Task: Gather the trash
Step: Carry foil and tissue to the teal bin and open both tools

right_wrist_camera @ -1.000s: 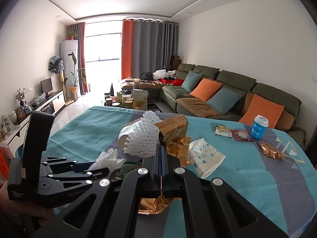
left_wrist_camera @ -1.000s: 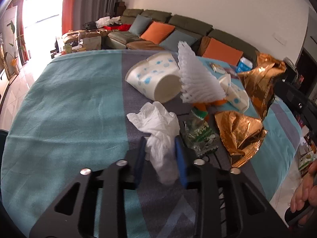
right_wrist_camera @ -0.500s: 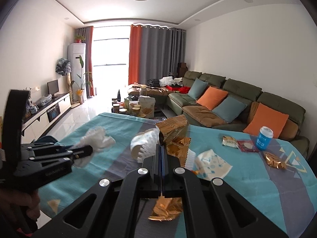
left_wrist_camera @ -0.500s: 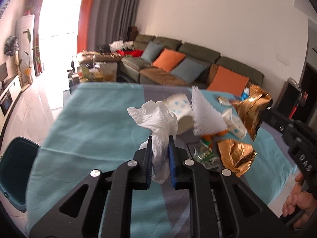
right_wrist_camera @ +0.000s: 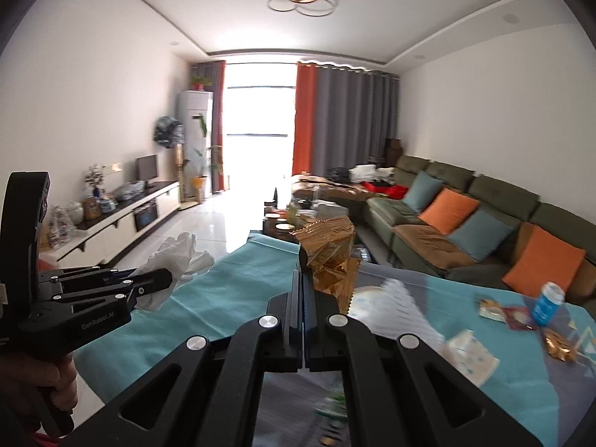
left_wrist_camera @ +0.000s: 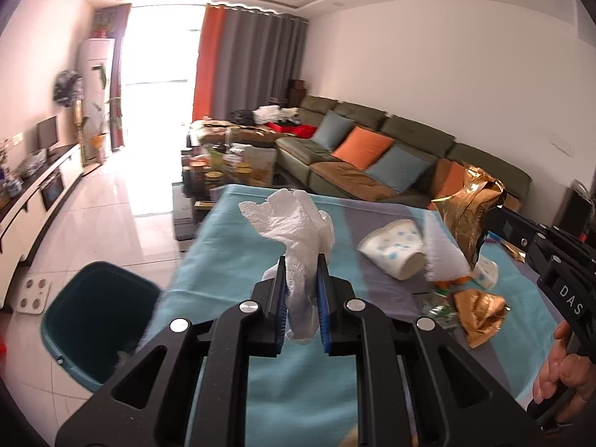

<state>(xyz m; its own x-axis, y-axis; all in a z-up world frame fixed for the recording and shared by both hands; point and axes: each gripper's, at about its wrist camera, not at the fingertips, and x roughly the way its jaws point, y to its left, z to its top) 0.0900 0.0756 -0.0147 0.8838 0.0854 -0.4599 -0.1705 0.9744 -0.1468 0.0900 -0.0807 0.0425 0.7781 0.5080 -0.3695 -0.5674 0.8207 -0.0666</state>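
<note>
My left gripper (left_wrist_camera: 301, 272) is shut on a crumpled white tissue (left_wrist_camera: 298, 231) and holds it up above the table's left part; it also shows in the right wrist view (right_wrist_camera: 175, 257). My right gripper (right_wrist_camera: 302, 272) is shut on a gold foil wrapper (right_wrist_camera: 329, 257), seen at right in the left wrist view (left_wrist_camera: 469, 208). A teal trash bin (left_wrist_camera: 97, 316) stands on the floor, left of the table. On the table lie a white spotted paper cup (left_wrist_camera: 395, 247), white foam netting (left_wrist_camera: 443, 257) and another gold wrapper (left_wrist_camera: 480, 309).
The table has a teal and grey cloth (left_wrist_camera: 231, 260). At the far right lie a blue cup (right_wrist_camera: 547, 298), small packets (right_wrist_camera: 503, 311) and a flattened paper cup (right_wrist_camera: 469, 352). A green sofa (left_wrist_camera: 372, 156) and cluttered coffee table (left_wrist_camera: 231, 167) stand beyond.
My left gripper closed on the tissue, lifted it off the table and swung left, bringing the bin into view. My right gripper rose with the gold wrapper.
</note>
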